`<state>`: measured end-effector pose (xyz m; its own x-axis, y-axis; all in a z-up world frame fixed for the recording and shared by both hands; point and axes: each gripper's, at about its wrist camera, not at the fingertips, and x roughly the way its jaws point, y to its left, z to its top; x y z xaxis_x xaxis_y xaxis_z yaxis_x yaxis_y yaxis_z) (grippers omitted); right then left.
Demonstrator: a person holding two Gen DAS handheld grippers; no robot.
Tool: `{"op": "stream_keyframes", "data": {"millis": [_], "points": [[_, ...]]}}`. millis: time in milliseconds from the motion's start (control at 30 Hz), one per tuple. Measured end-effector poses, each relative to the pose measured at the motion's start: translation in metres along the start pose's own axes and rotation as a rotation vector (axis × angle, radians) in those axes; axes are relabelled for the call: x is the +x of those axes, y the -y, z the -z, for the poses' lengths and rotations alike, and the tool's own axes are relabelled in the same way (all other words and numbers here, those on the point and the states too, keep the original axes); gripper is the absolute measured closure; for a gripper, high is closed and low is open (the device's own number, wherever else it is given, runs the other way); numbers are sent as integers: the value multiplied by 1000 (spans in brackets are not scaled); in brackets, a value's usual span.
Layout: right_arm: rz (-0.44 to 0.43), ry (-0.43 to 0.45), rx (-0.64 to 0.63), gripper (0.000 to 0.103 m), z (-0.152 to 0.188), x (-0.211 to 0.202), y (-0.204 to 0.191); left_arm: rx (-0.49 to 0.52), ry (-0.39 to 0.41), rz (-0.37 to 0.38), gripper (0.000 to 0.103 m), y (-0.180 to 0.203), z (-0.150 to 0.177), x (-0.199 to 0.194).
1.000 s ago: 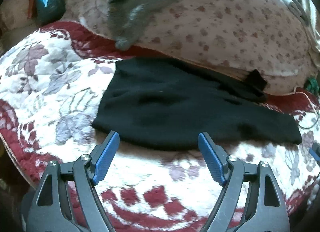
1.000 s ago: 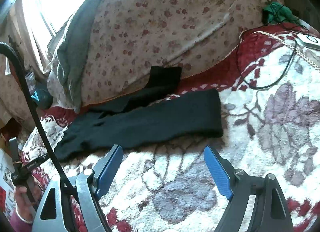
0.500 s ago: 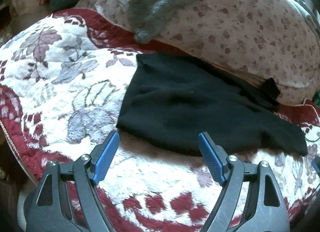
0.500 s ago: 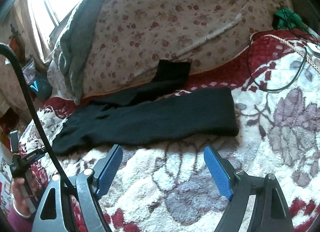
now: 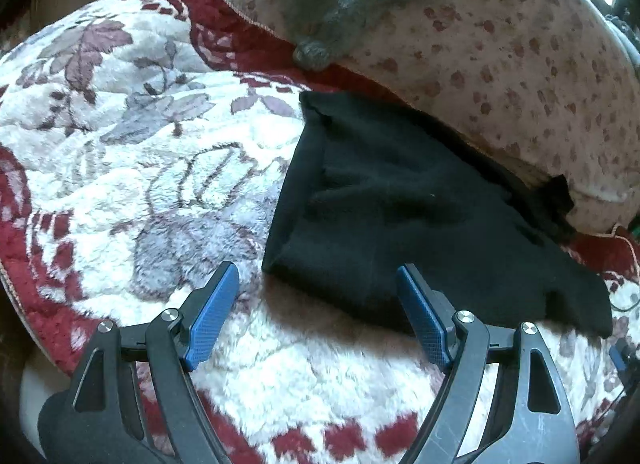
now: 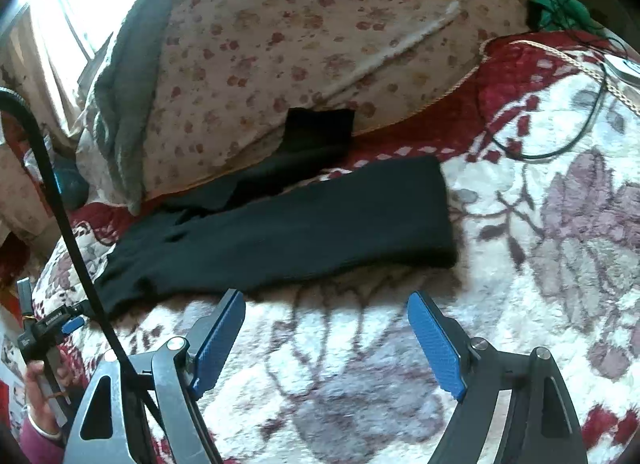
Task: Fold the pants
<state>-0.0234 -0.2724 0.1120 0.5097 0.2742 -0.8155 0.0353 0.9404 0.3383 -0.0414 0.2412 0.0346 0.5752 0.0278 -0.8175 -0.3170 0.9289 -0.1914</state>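
Both grippers, left gripper (image 5: 316, 284) and right gripper (image 6: 326, 314), are hovering with fingers spread, grasping nothing, over the blanket (image 5: 140, 144) beside the pants (image 5: 400, 224), readying waistband and leg-end grasps.

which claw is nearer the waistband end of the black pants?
Left. The left claw hangs open just short of the black pants' waistband corner. The right claw is open near the leg's middle, toward the cuff end.
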Motion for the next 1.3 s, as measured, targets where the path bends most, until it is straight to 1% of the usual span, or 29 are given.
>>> {"op": "stream_keyframes", "data": {"millis": [100,233,300,367,433,500,600,633,667,700,733,767,800,867,900,967,1067,1133,1200,1233,1267,1300], "points": [[31,6,24,21,0,-1,13,31,22,-33,22,7,0,5],[30,-1,81,21,-2,2,31,98,29,-63,22,21,-1,14],[37,5,98,21,-3,2,35,112,30,-90,21,26,-3,19],[78,20,77,21,-8,2,35,110,34,-98,21,28,-5,22],[95,27,39,21,-12,2,32,96,28,-104,21,29,-9,24],[98,13,-5,21,-15,8,27,85,23,-105,21,31,-12,26],[154,-25,-62,21,-20,26,23,92,22,-110,21,33,-14,30],[153,-24,-69,28,-21,31,24,98,26,-108,22,35,-14,31],[133,-20,-74,46,-22,35,26,110,30,-102,31,37,-14,31],[110,-17,-64,52,-25,40,30,124,28,-93,41,39,-14,32],[112,-10,-50,63,-25,41,35,134,29,-85,46,41,-15,33],[105,3,-29,70,-29,43,40,139,32,-79,60,43,-16,33],[84,21,-3,73,-32,43,48,148,27,-65,70,45,-17,33],[50,37,64,80,-36,42,60,157,12,-49,76,48,-20,35],[31,40,91,82,-37,41,66,161,10,-43,80,49,-21,35],[1,46,123,85,-38,39,73,175,11,-39,81,52,-21,34],[-12,54,112,85,-41,32,68,183,6,-18,82,52,-24,30],[-27,71,136,85,-42,24,67,174,1,3,82,49,-28,27],[-40,89,221,77,-41,12,74,167,-6,21,82,46,-30,25],[-27,90,238,65,-39,7,76,166,-7,24,82,46,-30,25],[4,82,227,57,-36,3,75,165,-10,25,82,45,-30,26],[40,68,191,57,-33,-1,72,165,-12,23,82,46,-29,26]]}}
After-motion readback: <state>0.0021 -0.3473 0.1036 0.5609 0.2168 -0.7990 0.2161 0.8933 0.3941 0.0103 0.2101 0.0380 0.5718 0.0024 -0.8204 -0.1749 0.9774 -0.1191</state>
